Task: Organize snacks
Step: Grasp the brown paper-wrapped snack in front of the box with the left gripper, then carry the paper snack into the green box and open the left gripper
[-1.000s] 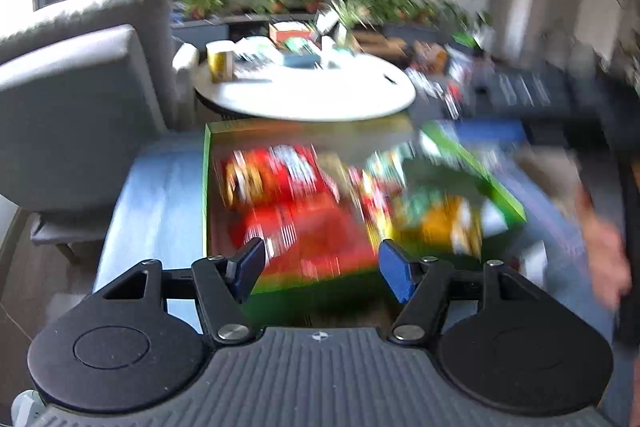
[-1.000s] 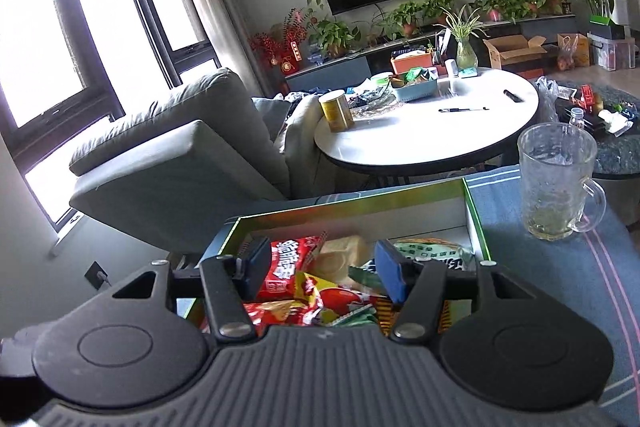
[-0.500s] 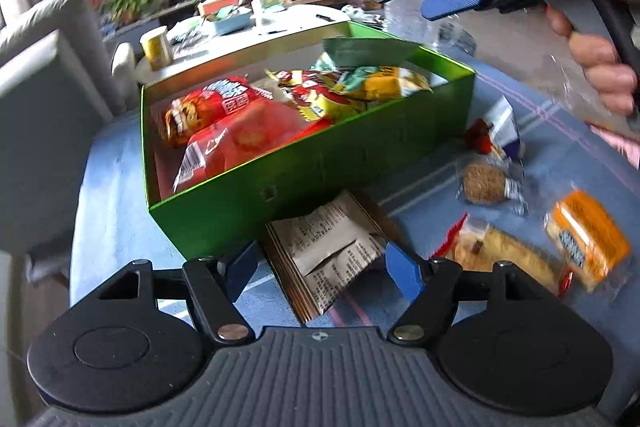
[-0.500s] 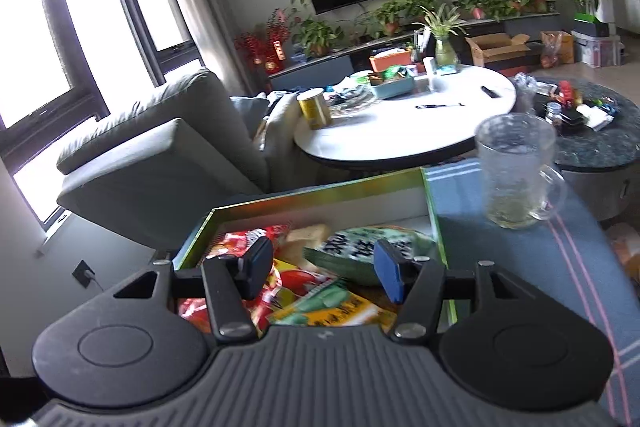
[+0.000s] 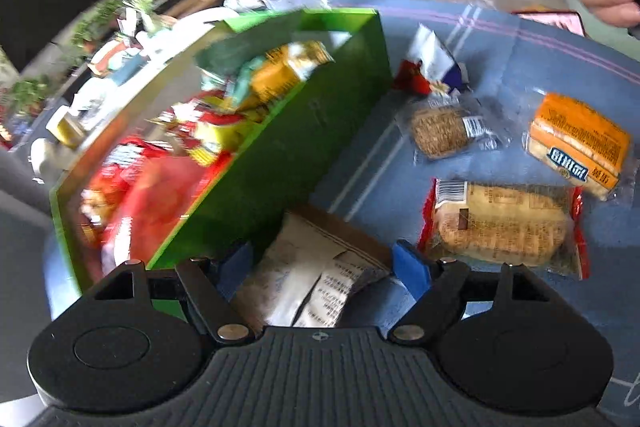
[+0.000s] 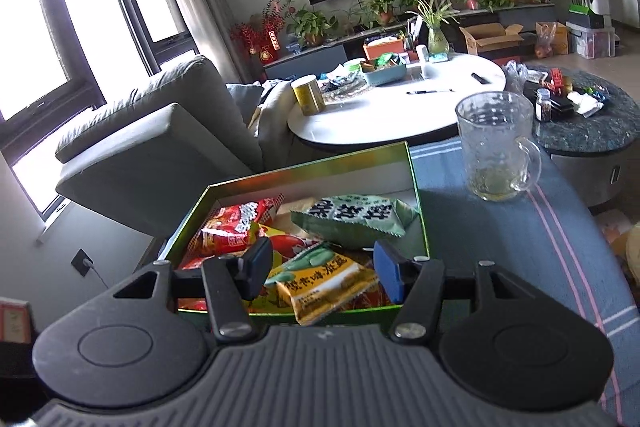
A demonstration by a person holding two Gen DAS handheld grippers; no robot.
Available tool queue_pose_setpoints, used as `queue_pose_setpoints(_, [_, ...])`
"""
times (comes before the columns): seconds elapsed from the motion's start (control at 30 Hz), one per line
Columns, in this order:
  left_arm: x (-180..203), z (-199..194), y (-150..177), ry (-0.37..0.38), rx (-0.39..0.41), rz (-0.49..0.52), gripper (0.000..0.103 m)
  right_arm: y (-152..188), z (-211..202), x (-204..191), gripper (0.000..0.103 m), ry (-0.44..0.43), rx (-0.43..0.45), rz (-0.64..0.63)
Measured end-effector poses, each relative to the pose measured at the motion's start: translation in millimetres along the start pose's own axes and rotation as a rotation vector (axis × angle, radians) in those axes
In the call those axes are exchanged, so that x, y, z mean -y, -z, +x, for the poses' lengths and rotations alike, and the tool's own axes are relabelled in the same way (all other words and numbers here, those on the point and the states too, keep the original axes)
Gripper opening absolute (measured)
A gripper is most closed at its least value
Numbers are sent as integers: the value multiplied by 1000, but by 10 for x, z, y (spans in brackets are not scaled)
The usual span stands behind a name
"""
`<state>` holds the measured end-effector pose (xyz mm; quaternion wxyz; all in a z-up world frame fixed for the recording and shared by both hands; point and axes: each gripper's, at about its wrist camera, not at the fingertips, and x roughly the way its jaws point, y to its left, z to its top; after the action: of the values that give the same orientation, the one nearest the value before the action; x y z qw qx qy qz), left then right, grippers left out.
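You are well into the sorting, by the look of it: the green box [image 5: 288, 151] on the blue tablecloth [image 5: 500, 39] already holds a heap of packets, among them a pale green bag [image 6: 356, 215] toward its far side, red bags [image 6: 236, 223] on the window side and an orange-and-green packet [image 6: 324, 281] at the near edge. Left outside on the cloth, beside the box's long wall, are five loose snacks: a long bread packet with red ends [image 5: 504, 227], an orange wafer pack [image 5: 580, 143], a brown-edged packet lying label side up [image 5: 316, 275], a round brown cake in clear wrap [image 5: 444, 131] and a small red-and-white packet [image 5: 428, 67] near the box corner. Your left gripper [image 5: 320, 267] is spread wide and empty, with the brown-edged packet lying right between its fingers and the bread packet just beside the right one. Your right gripper [image 6: 320, 267] is also wide apart and holding nothing, hovering above the near end of the box over the orange-and-green packet.
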<state>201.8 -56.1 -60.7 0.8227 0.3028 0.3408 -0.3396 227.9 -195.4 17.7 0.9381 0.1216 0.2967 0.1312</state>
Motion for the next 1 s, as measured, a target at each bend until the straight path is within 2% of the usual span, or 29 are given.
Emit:
queue_pose_setpoints(0.07, [-80, 43, 8, 38, 14, -61, 75, 13, 12, 25, 88, 2, -8, 8])
queue_pose_setpoints(0.13, [-151, 51, 51, 68, 13, -147, 66, 37, 12, 55, 88, 4, -14, 18])
queue_pose_setpoints(0.27, [-164, -65, 200, 49, 28, -227, 51, 78, 23, 106, 88, 9, -28, 33])
queue_pose_setpoints(0.3, [-169, -103, 235, 39, 26, -244, 39, 88, 28, 117, 88, 10, -32, 37])
queue_pose_setpoints(0.33, [-181, -145, 267, 28, 24, -261, 37, 101, 29, 123, 88, 9, -36, 41])
queue_pose_setpoints(0.4, [-209, -206, 312, 8, 20, -296, 37, 113, 37, 122, 88, 6, -41, 47])
queue_pose_setpoints(0.43, [-208, -245, 342, -1, 29, -298, 40, 122, 34, 120, 88, 3, -43, 48])
queue_pose_setpoints(0.47, [-213, -267, 336, -8, 32, -298, 47, 126, 35, 115, 88, 0, -45, 47])
queue_pose_setpoints(0.5, [-213, -294, 359, -9, 25, -300, 65, 133, 28, 102, 88, -4, -46, 43])
queue_pose_setpoints(0.53, [-204, -330, 390, -6, 26, -297, 75, 140, 19, 87, 88, -7, -47, 39])
queue_pose_setpoints(0.63, [-157, -408, 430, 39, 29, -233, 75, 151, 0, 48, 88, -15, -51, 26])
queue_pose_setpoints(0.7, [-82, -398, 448, 32, 23, -192, 78, 160, -3, 35, 88, -16, -56, 21])
queue_pose_setpoints(0.8, [-25, -380, 481, 3, 21, -156, 78, 184, 12, 23, 88, -15, -68, 22])
queue_pose_setpoints(0.87, [-39, -371, 492, -23, 27, -178, 67, 204, 20, 13, 88, -17, -76, 23])
queue_pose_setpoints(0.9, [-54, -372, 493, -40, 30, -193, 55, 212, 20, 5, 88, -18, -79, 20])
queue_pose_setpoints(0.93, [-73, -379, 488, -45, 32, -210, 49, 219, 24, -6, 88, -18, -81, 18])
queue_pose_setpoints(1.0, [-121, -449, 478, -47, 65, -262, 48, 226, 23, -18, 88, -17, -83, 14])
